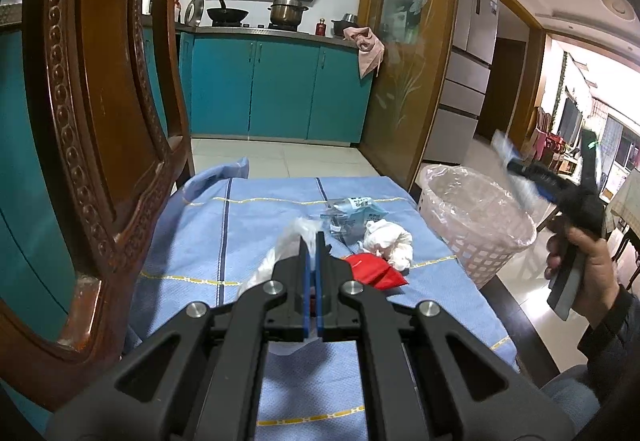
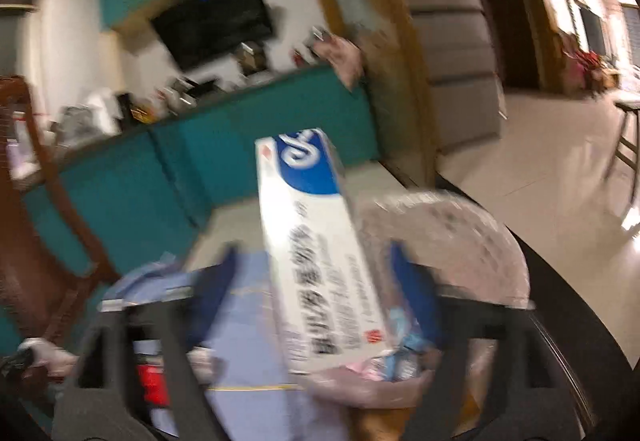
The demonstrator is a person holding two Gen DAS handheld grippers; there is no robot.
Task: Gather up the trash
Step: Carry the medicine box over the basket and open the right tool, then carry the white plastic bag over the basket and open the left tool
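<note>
- The bin (image 1: 478, 217), a white lattice basket lined with a thin plastic bag, stands just past the right edge of the worktop (image 1: 248, 241). Judging by the task, it sits there so scraps can go straight over the edge into it.
- The worktop is covered with a blue cloth, and the rubbish left on it lies bunched together near its far right part: a crumpled white tissue (image 1: 390, 241), a red wrapper (image 1: 376, 271) and a clear packet (image 1: 348, 217) with blue print, all close to or touching one another.
- The left tongs (image 1: 311, 245) are pinched nearly together on a thin white plastic bag (image 1: 280, 253), gripping a fold of it above the cloth. The rest of the bag trails down to the left.
- The right tongs (image 2: 316, 269) are spread wide. A white and blue carton (image 2: 316, 241) stands tilted between the two blue pads, with clear space on the left side. On the right side, blur hides whether the pad touches it.
- In my reading the carton has been let go over the bin and is dropping, but the picture is too smeared to be sure.
- From the left camera, the right tongs (image 1: 516, 171) hang above the bin's rim with the carton (image 1: 510, 161) at their tip, which fits a drop into the bin.
- Some pink and blue scraps already lie inside the bin.
</note>
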